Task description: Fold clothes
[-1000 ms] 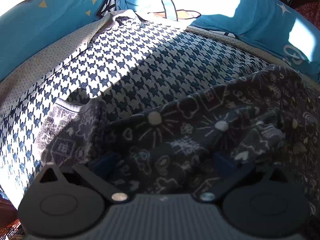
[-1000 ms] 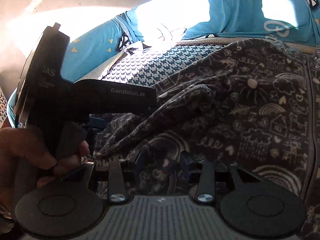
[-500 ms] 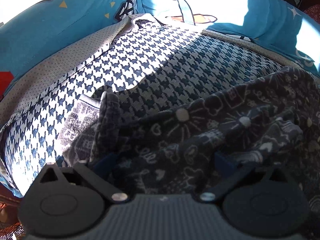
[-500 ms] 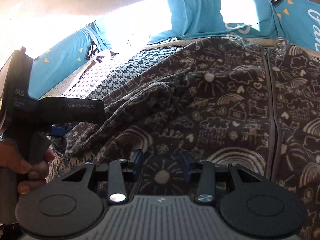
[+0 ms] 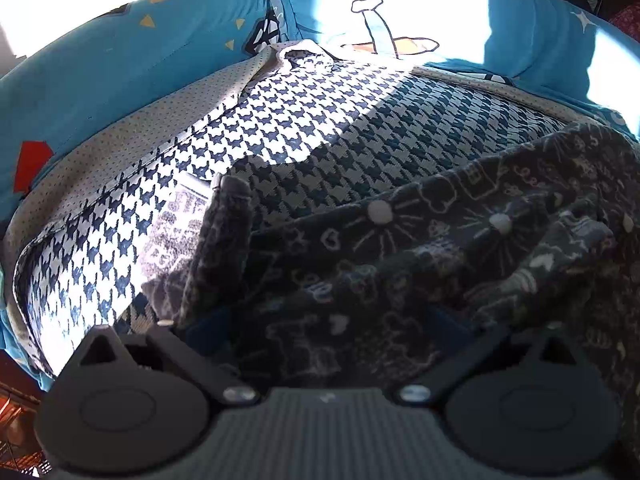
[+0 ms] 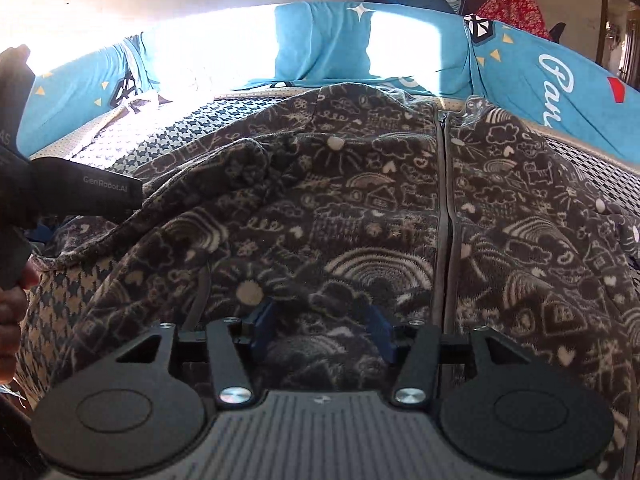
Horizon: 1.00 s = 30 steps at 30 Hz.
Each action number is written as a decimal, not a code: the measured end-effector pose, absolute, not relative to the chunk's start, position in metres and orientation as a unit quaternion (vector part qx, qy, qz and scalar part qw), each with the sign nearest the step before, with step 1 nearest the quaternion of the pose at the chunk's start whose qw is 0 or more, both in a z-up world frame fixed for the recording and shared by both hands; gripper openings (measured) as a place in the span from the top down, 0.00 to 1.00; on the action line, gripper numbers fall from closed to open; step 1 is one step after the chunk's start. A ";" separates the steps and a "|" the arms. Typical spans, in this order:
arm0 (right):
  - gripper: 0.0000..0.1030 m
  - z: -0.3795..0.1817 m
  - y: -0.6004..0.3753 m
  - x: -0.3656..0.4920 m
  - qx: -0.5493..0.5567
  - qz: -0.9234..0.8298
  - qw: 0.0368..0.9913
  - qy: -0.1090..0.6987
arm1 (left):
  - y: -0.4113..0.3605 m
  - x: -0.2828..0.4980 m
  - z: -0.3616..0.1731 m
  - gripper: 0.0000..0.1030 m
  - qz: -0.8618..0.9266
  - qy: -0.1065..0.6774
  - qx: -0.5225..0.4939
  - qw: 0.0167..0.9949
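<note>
A dark fleece jacket (image 5: 440,240) printed with pale doodles lies spread on a houndstooth cover (image 5: 320,112). In the right wrist view the jacket (image 6: 360,208) lies front up, its grey zipper (image 6: 444,220) running away from me. My left gripper (image 5: 326,322) is open wide at the jacket's left edge, with fleece draped over both fingers. A sleeve cuff (image 5: 228,216) stands folded up beside its left finger. My right gripper (image 6: 320,326) sits at the jacket's near hem, fingers partly spread, a hump of fleece between them. The left gripper (image 6: 88,196) shows there at the left.
Blue printed cushions (image 5: 140,60) ring the far side of the cover, and continue as blue cushions (image 6: 328,40) behind the jacket. A person's hand (image 6: 12,312) holds the left tool at the left edge. The cover's left edge drops off near me.
The right gripper has swung right across the jacket, bringing the zipper into view, and its fingers stand wider apart. The left gripper stays wide open; the sleeve cuff now stands closer to it.
</note>
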State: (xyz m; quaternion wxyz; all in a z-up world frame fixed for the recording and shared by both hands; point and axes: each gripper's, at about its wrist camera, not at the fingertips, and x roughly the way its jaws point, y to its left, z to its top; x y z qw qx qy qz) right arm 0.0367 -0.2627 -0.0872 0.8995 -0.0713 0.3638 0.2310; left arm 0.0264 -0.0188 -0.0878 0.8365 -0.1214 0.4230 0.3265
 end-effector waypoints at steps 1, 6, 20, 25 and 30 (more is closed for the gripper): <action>0.49 -0.088 -0.263 0.036 -0.072 0.230 0.900 0.362 | -0.019 0.025 -0.088 0.00 0.328 0.422 -0.121 0.836; 0.48 -0.091 -0.264 0.033 -0.072 0.228 0.904 0.354 | -0.020 0.016 -0.089 0.00 0.341 0.414 -0.119 0.835; 0.48 -0.096 -0.265 0.026 -0.075 0.230 0.911 0.334 | -0.018 -0.026 -0.085 0.00 0.400 0.391 -0.174 0.811; 0.47 -0.097 -0.265 0.025 -0.075 0.228 0.913 0.330 | -0.020 -0.035 -0.084 0.00 0.401 0.383 -0.178 0.813; 0.47 -0.098 -0.265 0.024 -0.075 0.227 0.915 0.326 | -0.029 -0.037 -0.081 0.00 0.405 0.374 -0.169 0.817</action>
